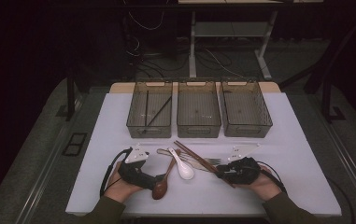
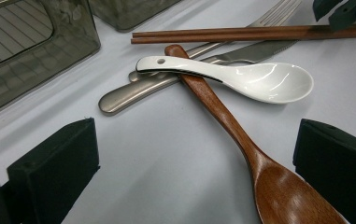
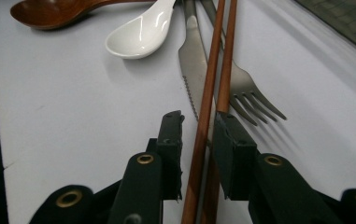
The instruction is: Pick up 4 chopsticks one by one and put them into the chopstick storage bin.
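Right hand-held gripper [image 3: 198, 135] low over table [image 3: 73, 116], jaws slightly apart around brown chopsticks [image 3: 213, 70], unclamped.

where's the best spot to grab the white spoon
Probably the white spoon handle near its holed end: it lies across the wooden spoon and so appears raised off the table. Come from above, fingers either side of the narrow handle; the bowl looks wide, smooth and harder to pinch.

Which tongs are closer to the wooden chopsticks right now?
Right. The right tongs have the wooden chopsticks between their jaws, near one end. The left tongs sit apart by the wooden spoon, jaws open.
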A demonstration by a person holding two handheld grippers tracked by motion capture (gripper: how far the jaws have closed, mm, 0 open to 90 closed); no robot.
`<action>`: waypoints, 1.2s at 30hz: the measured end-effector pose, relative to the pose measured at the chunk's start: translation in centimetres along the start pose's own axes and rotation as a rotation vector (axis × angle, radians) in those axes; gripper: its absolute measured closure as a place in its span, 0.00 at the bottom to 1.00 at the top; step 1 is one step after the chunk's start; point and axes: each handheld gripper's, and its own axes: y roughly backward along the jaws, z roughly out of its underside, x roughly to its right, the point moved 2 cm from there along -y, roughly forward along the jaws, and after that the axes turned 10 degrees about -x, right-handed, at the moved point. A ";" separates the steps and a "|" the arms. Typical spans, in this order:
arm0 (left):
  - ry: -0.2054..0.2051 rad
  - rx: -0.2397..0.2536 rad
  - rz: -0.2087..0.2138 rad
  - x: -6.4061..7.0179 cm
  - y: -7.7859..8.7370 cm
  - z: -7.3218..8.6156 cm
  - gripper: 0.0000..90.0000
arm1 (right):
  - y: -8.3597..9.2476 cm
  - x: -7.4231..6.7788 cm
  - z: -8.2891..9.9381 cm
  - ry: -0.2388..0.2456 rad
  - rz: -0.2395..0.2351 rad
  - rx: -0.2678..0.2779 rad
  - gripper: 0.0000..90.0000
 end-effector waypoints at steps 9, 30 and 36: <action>0.001 0.002 0.002 0.0 -0.1 0.0 0.00 | -0.6 -0.1 -0.1 0.008 0.013 -0.014 0.82; -0.006 -0.005 0.003 0.0 0.0 0.0 0.00 | -1.4 -0.7 0.1 0.025 0.029 -0.053 0.87; 0.000 -0.001 0.005 0.0 -0.1 0.0 0.00 | -1.4 -0.7 0.2 0.009 0.044 -0.048 0.91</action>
